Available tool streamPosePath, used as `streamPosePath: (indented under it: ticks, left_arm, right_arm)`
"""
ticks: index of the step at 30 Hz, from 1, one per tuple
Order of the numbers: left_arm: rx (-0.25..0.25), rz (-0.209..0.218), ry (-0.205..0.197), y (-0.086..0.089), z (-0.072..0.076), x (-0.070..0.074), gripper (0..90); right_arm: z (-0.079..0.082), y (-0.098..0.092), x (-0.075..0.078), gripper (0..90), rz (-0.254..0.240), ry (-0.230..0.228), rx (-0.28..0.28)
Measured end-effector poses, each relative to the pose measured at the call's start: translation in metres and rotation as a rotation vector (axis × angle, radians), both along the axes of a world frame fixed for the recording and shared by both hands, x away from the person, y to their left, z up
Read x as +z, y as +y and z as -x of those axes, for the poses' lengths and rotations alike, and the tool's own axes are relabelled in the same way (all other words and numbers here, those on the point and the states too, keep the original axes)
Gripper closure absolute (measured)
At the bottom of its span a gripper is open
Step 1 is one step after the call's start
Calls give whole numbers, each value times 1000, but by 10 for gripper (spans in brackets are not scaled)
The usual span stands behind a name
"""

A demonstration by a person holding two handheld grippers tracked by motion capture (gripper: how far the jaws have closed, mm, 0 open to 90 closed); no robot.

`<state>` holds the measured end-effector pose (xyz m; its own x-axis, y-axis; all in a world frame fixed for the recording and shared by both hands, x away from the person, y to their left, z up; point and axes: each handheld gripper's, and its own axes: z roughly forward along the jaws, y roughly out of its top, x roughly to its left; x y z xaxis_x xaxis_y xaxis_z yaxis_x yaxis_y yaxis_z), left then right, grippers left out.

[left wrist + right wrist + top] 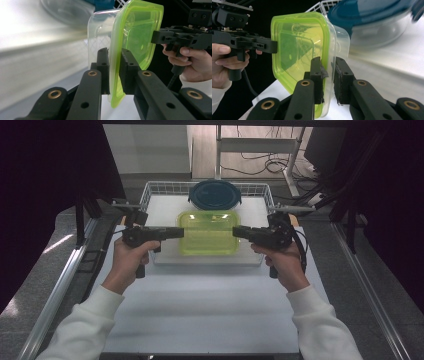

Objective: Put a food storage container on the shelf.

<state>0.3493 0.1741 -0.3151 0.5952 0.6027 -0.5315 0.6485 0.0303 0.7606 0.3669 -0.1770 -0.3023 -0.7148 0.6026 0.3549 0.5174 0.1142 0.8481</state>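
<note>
A clear rectangular container with a yellow-green lid (209, 234) hangs level between my two grippers, above the white board. My left gripper (181, 232) is shut on its left rim and my right gripper (235, 231) is shut on its right rim. In the left gripper view the pads of the left gripper (115, 53) pinch the green lid's edge (135, 32), and the right gripper (160, 37) grips the far side. In the right gripper view the right gripper (328, 61) clamps the rim of the container (299, 45), with the left gripper (272, 46) on the opposite edge.
A round clear bowl with a dark blue lid (215, 194) sits at the back of a white wire basket (150, 190), just behind the held container. The white tabletop (200, 310) stretches toward the person. Metal rails (60, 290) run along both sides.
</note>
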Motion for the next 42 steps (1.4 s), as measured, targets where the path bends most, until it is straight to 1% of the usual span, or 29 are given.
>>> streamPosePath:
  ticks: [1, 2, 3, 4, 6, 11, 12, 13, 15, 19, 20, 21, 22, 23, 24, 25, 26, 29, 32, 34, 36, 37, 38, 39, 40, 42]
  left_arm:
    - [0, 1, -1, 0, -5, 4, 807]
    - [-1, 0, 0, 0, -9, 8, 807]
    - [1, 2, 0, 1, -14, 11, 807]
    - [1, 5, -1, 1, -19, 15, 807]
    - [0, 7, -4, 2, -29, 23, 808]
    - [2, 13, -2, 4, -48, 40, 810]
    - [2, 12, -3, 4, -52, 44, 810]
    - [4, 10, -6, 4, -55, 47, 810]
    - [3, 13, -4, 4, -63, 52, 810]
    - [3, 25, 17, 4, -77, 58, 810]
    - [4, 28, 20, 4, -80, 59, 810]
    - [5, 25, 17, 4, -83, 61, 810]
    - [6, 22, 17, 3, -85, 63, 810]
    - [7, 26, 18, 3, -88, 64, 810]
    - [7, 26, 21, 3, -91, 65, 809]
    - [7, 26, 25, 3, -94, 66, 809]
    - [12, 27, 34, 2, -97, 66, 809]
    - [19, 34, 64, -1, -108, 62, 808]
    - [20, 26, 101, -1, -118, 56, 808]
    - [33, 51, 116, 0, -123, 54, 803]
    - [40, 81, 130, 2, -129, 52, 803]
    - [42, 96, 149, 2, -132, 51, 801]
    - [49, 111, 167, 3, -135, 49, 795]
    - [54, 122, 176, 3, -138, 47, 795]
    - [58, 133, 185, 4, -141, 46, 792]
    - [60, 151, 197, 4, -147, 42, 782]
  right_arm:
    - [-3, 0, 4, 782, 3, -1, -4]
    - [-11, 2, 12, 783, 10, -6, -13]
    - [-11, 2, 12, 783, 10, -6, -13]
    - [-15, 2, 15, 783, 10, -9, -15]
    - [-24, 2, 23, 784, -7, -4, -17]
    - [-44, 4, 43, 784, -5, 0, -20]
    - [-51, 5, 50, 785, -4, -4, -23]
    - [-51, 5, 50, 785, -4, -4, -23]
    - [-57, 5, 57, 784, -4, -3, -26]
    - [-71, 4, 65, 784, -12, 7, -29]
    - [-76, 4, 67, 784, -16, 12, -32]
    - [-76, 4, 67, 784, -16, 12, -32]
    - [-81, 4, 69, 784, -21, 18, -34]
    - [-81, 4, 69, 784, -21, 18, -34]
    - [-83, 3, 69, 784, -28, 21, -35]
    - [-88, 2, 70, 784, -34, 36, -38]
    - [-88, 2, 70, 784, -34, 36, -38]
    - [-98, 1, 67, 784, -36, 55, -51]
    - [-109, 0, 62, 784, -38, 99, -61]
    - [-116, 0, 57, 781, -44, 131, -68]
    - [-123, -1, 54, 772, -72, 156, -74]
    - [-126, -1, 53, 767, -83, 171, -78]
    - [-132, -1, 51, 759, -101, 207, -87]
    - [-132, -1, 51, 759, -101, 207, -87]
    - [-135, -1, 50, 754, -112, 225, -93]
    - [-141, 0, 49, 740, -114, 246, -102]
